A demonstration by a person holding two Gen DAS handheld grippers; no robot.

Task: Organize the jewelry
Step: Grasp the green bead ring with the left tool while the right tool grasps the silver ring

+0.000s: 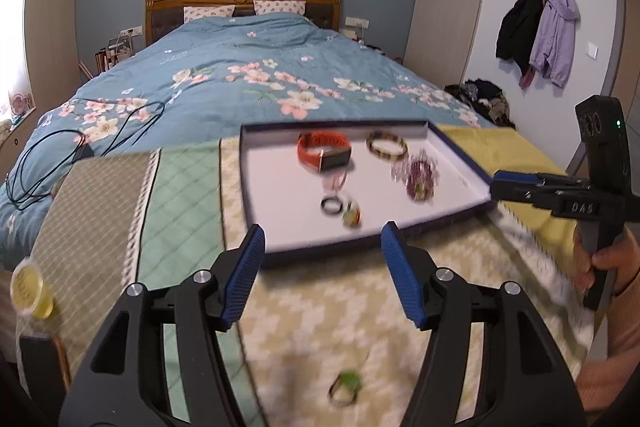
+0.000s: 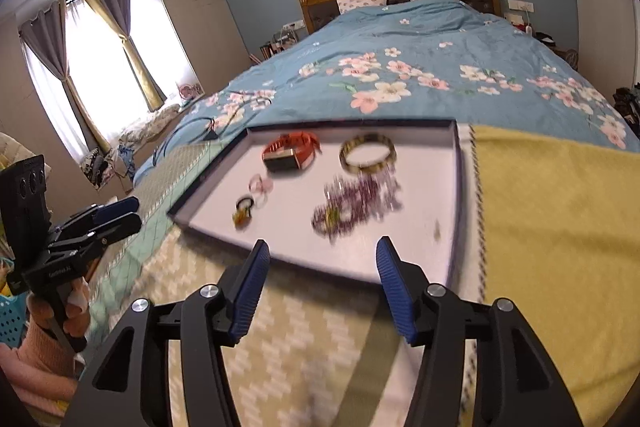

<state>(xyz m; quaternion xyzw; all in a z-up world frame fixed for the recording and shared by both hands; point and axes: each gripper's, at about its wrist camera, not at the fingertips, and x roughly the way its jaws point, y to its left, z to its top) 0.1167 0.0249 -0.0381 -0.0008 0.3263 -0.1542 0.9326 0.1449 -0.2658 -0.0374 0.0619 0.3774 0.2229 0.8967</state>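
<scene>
1. Left hand-held gripper (image 1: pixel 322 241), bottom centre of the left wrist view: blue pads apart, nothing between them.
2. Green ring (image 1: pixel 345 389) lies on the patterned cloth (image 1: pixel 460 307) at lower centre, below those pads (blurred).
3. Right hand-held gripper (image 2: pixel 320 259), bottom centre of its own view: pads apart, empty.
4. Tray (image 2: pixel 454 227), mid-frame, on the cloth-covered desk, holds the orange watch (image 2: pixel 290 153), bangle (image 2: pixel 368 153), purple beads (image 2: pixel 356 205) and small rings (image 2: pixel 244 211).
5. Bed (image 1: pixel 240 67) behind, upper half.
</scene>
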